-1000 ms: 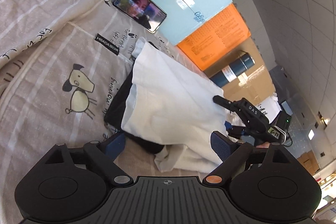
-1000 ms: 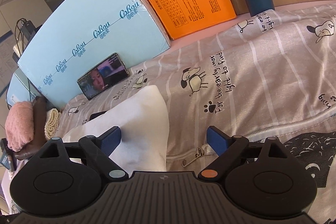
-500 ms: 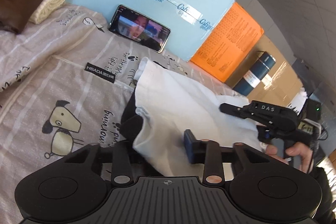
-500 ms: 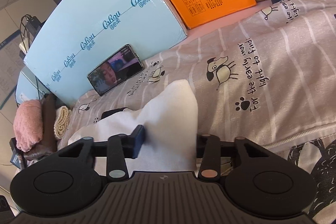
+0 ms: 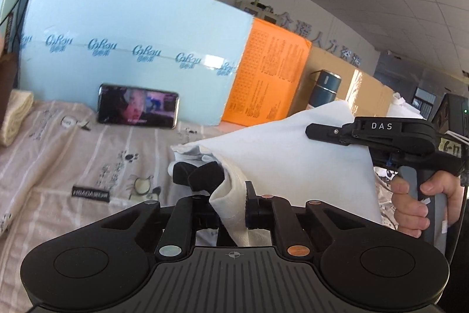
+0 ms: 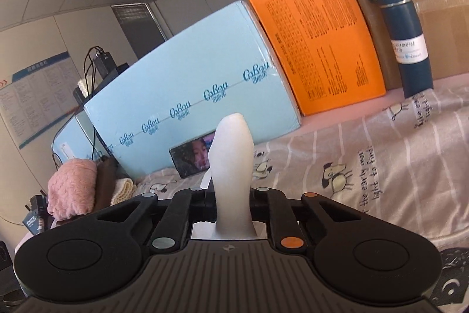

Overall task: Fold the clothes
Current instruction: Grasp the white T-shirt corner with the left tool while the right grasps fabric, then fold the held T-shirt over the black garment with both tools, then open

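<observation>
A white garment (image 5: 287, 166) with a black part (image 5: 199, 176) tucked in it hangs lifted above the bed. My left gripper (image 5: 231, 209) is shut on its near white edge. In the left wrist view the right gripper (image 5: 328, 134) shows at the right, held by a person's hand (image 5: 410, 207), and grips the garment's far corner. In the right wrist view my right gripper (image 6: 233, 206) is shut on a bunched fold of the white garment (image 6: 233, 163), which stands up between the fingers.
The bed (image 5: 58, 160) has a grey striped cover with dog prints. A phone (image 5: 137, 106) leans on a light blue box (image 5: 132, 49); beside it stand an orange box (image 6: 319, 40) and a blue bottle (image 6: 406, 37). Folded pink, brown and cream knitwear (image 6: 73, 187) lies at the left.
Both grippers went from open to shut on the white garment, then rose, lifting it off the bed. Both views now tilt upward toward the boxes.
</observation>
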The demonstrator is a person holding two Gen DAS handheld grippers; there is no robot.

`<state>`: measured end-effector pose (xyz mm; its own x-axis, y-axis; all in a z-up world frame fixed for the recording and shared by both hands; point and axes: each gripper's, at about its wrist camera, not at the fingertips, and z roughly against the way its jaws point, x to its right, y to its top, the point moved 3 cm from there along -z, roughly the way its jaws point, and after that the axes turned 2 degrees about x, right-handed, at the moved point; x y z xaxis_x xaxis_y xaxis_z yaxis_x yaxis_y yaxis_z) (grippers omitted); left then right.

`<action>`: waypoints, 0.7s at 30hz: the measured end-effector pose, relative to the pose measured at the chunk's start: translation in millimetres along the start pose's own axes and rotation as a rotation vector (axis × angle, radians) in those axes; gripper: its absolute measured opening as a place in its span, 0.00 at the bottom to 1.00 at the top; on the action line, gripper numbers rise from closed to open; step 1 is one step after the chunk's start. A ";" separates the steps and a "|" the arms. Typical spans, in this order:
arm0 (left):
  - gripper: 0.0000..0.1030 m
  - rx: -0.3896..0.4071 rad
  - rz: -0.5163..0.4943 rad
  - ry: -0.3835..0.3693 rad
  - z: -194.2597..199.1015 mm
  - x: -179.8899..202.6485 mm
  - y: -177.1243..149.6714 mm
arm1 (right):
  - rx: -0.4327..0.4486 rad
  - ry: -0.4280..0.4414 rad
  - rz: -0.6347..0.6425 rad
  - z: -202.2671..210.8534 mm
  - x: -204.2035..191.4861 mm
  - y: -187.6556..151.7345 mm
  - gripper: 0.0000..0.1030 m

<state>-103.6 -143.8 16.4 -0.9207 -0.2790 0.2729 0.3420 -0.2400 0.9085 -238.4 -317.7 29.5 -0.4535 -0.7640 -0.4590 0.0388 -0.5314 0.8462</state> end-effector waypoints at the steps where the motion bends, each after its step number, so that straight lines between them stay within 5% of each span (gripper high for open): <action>1: 0.12 0.007 -0.024 -0.012 -6.0 6.8 4.1 | 0.024 -0.013 0.016 6.5 1.7 5.8 0.11; 16: 0.12 0.062 -0.261 -0.218 -145.7 135.5 41.4 | 0.293 -0.378 0.012 82.8 130.0 96.4 0.11; 21: 0.12 0.024 -0.219 -0.300 -207.9 187.7 29.1 | 0.222 -0.561 0.053 82.8 195.3 117.4 0.11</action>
<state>-227.4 -396.5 28.3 -0.9870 0.0621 0.1483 0.1294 -0.2407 0.9619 -396.1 -499.0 61.6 -0.8589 -0.4454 -0.2529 -0.0852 -0.3625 0.9281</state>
